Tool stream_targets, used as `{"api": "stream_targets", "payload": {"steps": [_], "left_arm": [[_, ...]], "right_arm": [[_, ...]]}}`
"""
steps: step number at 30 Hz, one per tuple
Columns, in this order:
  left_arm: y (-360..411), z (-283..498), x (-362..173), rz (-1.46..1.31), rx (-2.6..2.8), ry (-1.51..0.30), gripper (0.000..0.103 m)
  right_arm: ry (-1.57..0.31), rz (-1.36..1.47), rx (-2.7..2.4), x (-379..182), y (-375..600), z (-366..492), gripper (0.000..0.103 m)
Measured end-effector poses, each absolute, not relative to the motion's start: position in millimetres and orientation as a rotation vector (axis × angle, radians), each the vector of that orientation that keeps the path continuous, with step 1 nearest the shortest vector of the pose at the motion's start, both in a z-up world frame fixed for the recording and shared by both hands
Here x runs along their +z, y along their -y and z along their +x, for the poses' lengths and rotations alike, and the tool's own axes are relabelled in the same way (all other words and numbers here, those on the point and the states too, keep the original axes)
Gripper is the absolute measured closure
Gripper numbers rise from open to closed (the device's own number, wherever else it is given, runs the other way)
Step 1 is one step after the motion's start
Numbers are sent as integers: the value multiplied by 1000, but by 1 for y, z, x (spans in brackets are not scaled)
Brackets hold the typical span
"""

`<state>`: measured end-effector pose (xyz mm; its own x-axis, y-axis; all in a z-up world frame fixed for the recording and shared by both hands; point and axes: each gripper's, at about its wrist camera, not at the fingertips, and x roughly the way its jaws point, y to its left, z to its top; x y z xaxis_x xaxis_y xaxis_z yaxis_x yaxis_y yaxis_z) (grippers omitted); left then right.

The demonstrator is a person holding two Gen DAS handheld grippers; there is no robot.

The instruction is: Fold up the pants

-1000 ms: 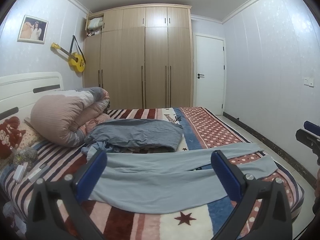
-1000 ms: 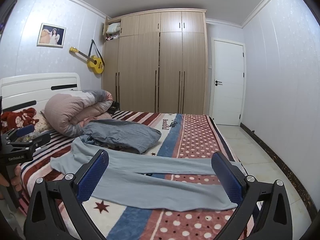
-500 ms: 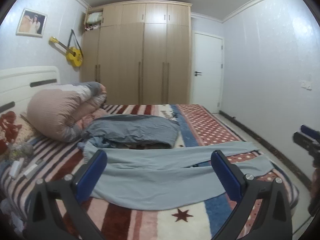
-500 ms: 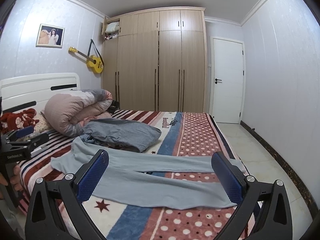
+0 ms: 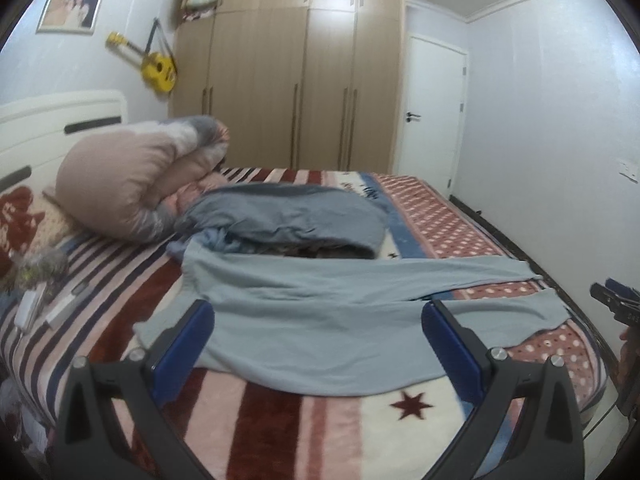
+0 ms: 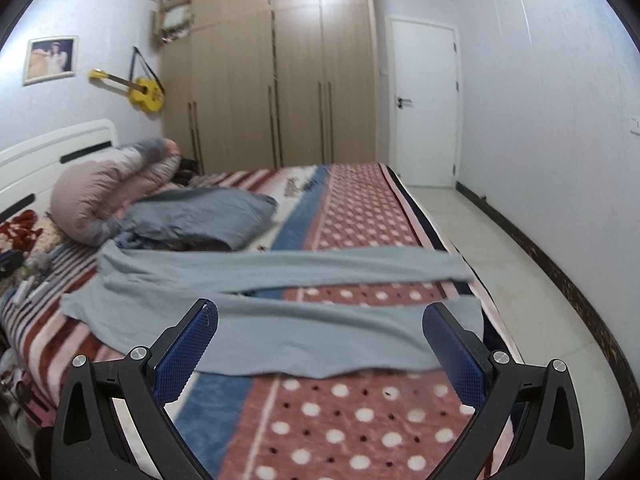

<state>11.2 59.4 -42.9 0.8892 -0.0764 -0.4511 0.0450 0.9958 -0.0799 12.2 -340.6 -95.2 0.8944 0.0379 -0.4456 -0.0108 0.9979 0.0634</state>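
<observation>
Because folding needs a flat start, the striped and dotted fleece-covered bed (image 5: 280, 412) carries the light-blue soft pants (image 5: 320, 320) spread along its near edge, legs apart; left gripper (image 5: 318, 344) and right gripper (image 6: 320, 344) hover, jaws released, empty.

A home bedroom.
A bed (image 5: 280, 412) with headboard (image 5: 60, 120), tall wardrobe (image 5: 292, 80), wall-hung yellow guitar (image 5: 158, 68), framed photo (image 5: 70, 7) and a door (image 5: 434, 108).

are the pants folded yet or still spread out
Spread out: the pants lie flat across the bed, both legs apart and at full length.
</observation>
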Motion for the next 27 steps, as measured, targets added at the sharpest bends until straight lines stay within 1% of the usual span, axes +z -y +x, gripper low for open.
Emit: {"api": "stream_targets", "payload": {"steps": [6, 12, 16, 17, 20, 27], "left_arm": [[-105, 34, -79, -132, -4, -554, 1], [-156, 58, -127, -305, 5, -621, 2], [-182, 76, -166, -434, 7, -686, 12], [-187, 82, -176, -471, 3, -707, 16], [-198, 97, -203, -583, -30, -753, 23], [-200, 124, -232, -699, -46, -796, 24]], "right_arm": [[-543, 109, 5, -130, 360, 38, 2], [-608, 158, -50, -162, 381, 59, 2], [-650, 200, -67, -183, 394, 71, 2], [-660, 209, -73, -188, 397, 74, 2], [-685, 245, -73, -203, 405, 82, 2], [-735, 309, -49, -228, 417, 94, 2]]}}
